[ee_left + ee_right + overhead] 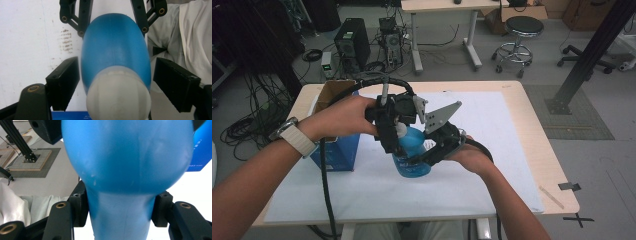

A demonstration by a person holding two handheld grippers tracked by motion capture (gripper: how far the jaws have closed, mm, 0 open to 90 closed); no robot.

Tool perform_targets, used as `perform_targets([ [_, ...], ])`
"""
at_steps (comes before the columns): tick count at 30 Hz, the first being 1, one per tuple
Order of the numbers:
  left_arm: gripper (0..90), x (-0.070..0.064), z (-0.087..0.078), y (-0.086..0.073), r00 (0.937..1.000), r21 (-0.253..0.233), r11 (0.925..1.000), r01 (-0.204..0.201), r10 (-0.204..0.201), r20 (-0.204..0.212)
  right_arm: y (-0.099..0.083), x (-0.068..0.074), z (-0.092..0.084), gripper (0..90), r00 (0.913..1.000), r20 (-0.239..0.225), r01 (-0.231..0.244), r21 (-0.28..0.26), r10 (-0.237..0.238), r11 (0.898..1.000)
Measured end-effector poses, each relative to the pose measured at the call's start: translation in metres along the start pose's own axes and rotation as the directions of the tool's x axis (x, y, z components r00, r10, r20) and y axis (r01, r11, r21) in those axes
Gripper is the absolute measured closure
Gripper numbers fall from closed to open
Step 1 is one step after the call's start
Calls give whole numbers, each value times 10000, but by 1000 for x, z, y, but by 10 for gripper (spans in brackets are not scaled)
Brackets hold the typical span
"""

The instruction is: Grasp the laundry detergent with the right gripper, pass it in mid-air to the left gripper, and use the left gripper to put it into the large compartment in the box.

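A: Where is the blue bottle (pixel 412 157)?

B: Between the two grippers, above the white sheet (pixel 492 165) on the worktop (pixel 539 150). The right gripper (pixel 119 211) has its jaws pressed against both sides of the bottle's narrower part, gripping it; the wider blue body bulges just beyond the jaws.

A: And the left gripper (pixel 116 82)?

B: Its jaws stand spread, one on each side of the bottle's white cap (pixel 118 97). The left jaw is just beside the blue body, the other clearly apart, with a gap showing.

A: What crowds the grippers?

B: A blue box (pixel 336 145) sits just beside the left gripper, on its outer side, under the left hand (pixel 344 117). In the right gripper view that box's blue face shows beyond the bottle at the right.

A: Open room?

B: Beyond the grippers the sheet lies bare toward the worktop's far edge, and outward of the right hand (pixel 469 157) it runs bare to the sheet's edge, with a strip of wood past it.
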State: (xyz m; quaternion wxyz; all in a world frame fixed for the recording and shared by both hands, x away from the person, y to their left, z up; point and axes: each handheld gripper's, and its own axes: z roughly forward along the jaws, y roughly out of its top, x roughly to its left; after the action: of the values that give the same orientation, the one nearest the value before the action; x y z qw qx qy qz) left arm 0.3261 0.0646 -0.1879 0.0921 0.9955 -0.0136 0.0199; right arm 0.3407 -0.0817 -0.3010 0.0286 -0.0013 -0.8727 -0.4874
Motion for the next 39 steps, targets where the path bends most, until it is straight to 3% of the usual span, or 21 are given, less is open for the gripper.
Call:
perform_targets([
  [28,364,0,4,1,10000,97,9999,74,-73,-39,-1,2,2,442,10000,-47,43,29,-43,10000],
  [39,373,-2,5,2,9999,205,9997,116,-115,-48,-2,2,3,444,9999,-63,95,49,-94,9999],
])
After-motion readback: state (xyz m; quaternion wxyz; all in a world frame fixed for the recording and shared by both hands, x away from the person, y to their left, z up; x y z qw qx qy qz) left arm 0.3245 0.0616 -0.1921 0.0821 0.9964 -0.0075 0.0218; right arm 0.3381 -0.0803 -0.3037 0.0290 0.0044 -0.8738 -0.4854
